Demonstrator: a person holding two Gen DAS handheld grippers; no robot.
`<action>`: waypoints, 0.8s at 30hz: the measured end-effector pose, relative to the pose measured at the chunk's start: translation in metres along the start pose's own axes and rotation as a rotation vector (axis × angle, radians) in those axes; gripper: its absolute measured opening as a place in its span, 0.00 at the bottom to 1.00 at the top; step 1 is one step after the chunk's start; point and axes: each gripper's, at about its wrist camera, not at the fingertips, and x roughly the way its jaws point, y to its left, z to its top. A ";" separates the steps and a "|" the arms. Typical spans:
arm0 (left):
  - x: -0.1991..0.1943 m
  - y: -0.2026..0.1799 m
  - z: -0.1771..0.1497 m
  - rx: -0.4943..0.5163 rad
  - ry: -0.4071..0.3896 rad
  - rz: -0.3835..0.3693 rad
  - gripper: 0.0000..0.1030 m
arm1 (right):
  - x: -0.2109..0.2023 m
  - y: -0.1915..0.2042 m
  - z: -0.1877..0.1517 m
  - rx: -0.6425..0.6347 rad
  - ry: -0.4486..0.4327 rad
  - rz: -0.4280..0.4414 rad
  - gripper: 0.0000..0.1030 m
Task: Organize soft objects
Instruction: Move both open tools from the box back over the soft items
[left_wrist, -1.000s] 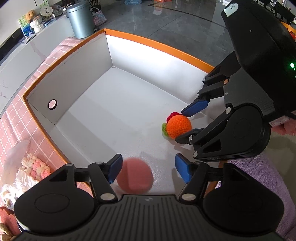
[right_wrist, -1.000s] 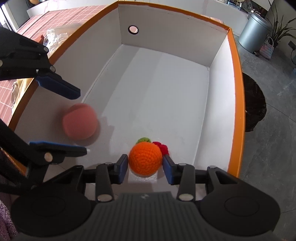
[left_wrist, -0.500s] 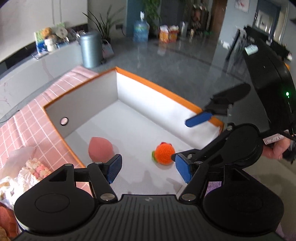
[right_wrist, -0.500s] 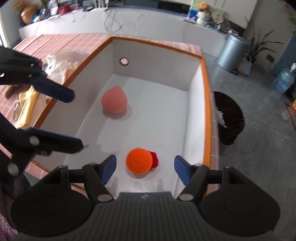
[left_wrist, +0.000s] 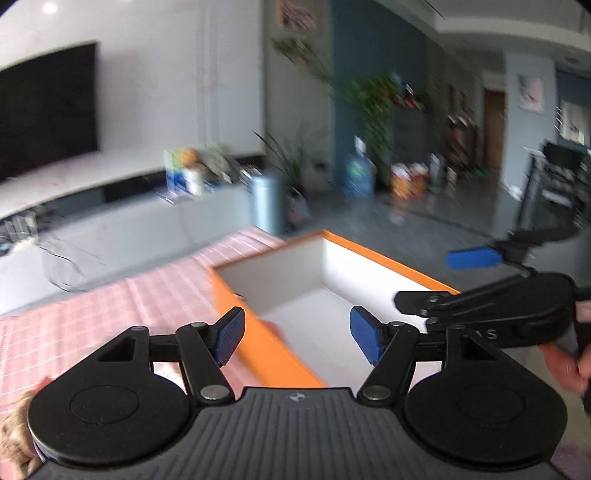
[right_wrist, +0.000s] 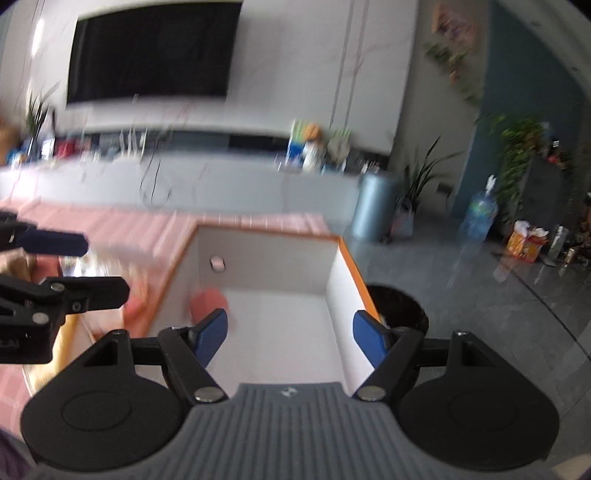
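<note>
One pink ball (right_wrist: 207, 302) | right-wrist view only | box (right_wrist: 332, 273)

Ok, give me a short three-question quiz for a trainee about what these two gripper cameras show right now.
1. True or false: the left gripper holds a toy.
2. What colour is the rim of the white-walled box?
3. The blurred soft pink ball in the right wrist view lies: A) on the pink checked tablecloth, B) inside the box near its left wall, C) between the right gripper pads.

Key: 1 false, its jaws stand open with nothing between them; 2 orange; 3 B. The right gripper's jaws are opening, empty.
</note>
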 end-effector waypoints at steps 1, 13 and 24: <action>-0.005 0.003 -0.004 -0.022 -0.022 0.024 0.75 | -0.004 0.007 -0.002 0.013 -0.027 -0.004 0.72; -0.035 0.061 -0.043 -0.265 0.000 0.241 0.64 | -0.021 0.097 -0.024 -0.025 -0.155 0.081 0.71; -0.031 0.103 -0.066 -0.340 0.090 0.253 0.56 | -0.002 0.159 -0.038 -0.199 -0.096 0.202 0.41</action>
